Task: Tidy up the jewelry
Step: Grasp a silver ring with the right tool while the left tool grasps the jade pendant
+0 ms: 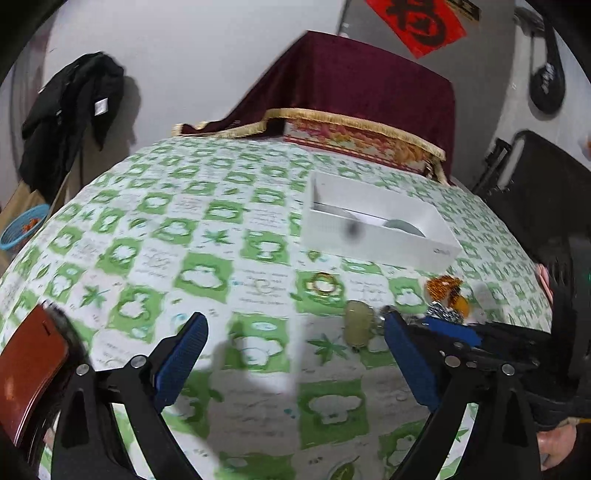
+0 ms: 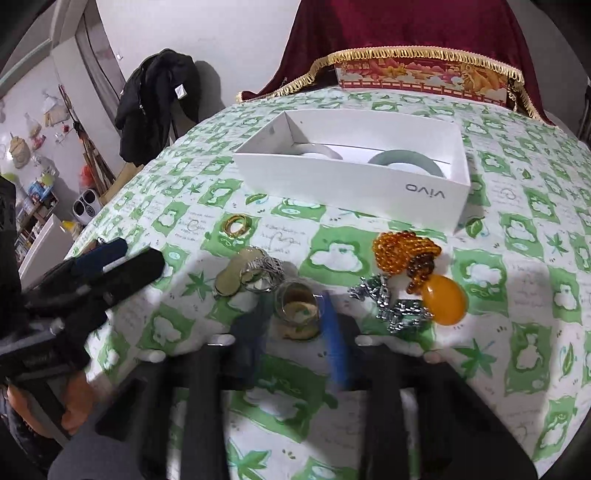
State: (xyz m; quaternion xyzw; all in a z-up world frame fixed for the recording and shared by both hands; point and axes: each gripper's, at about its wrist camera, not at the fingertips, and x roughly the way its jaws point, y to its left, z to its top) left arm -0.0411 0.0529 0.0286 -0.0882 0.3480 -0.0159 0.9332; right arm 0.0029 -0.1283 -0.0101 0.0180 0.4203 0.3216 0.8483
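A white vivo box [image 2: 354,177] [image 1: 373,240] stands open on the table and holds two pale green jade bangles [image 2: 406,160]. In front of it lie gold rings [image 2: 236,224] [image 1: 322,284], an amber bead necklace with a yellow pendant [image 2: 421,269] [image 1: 448,291], a silver chain [image 2: 395,302], silver rings and an oval pendant [image 2: 255,273]. My right gripper [image 2: 295,314] has its blue fingers around a yellowish ring or bangle [image 2: 297,308]; blur hides whether it grips. My left gripper [image 1: 295,354] is open and empty above the cloth, left of the jewelry.
The table carries a green and white patterned cloth [image 1: 207,236]. A dark red cloth with gold fringe [image 2: 406,33] covers a box at the back. A black jacket [image 1: 70,107] hangs on the wall at left. A brown chair back [image 1: 29,369] is at the near left.
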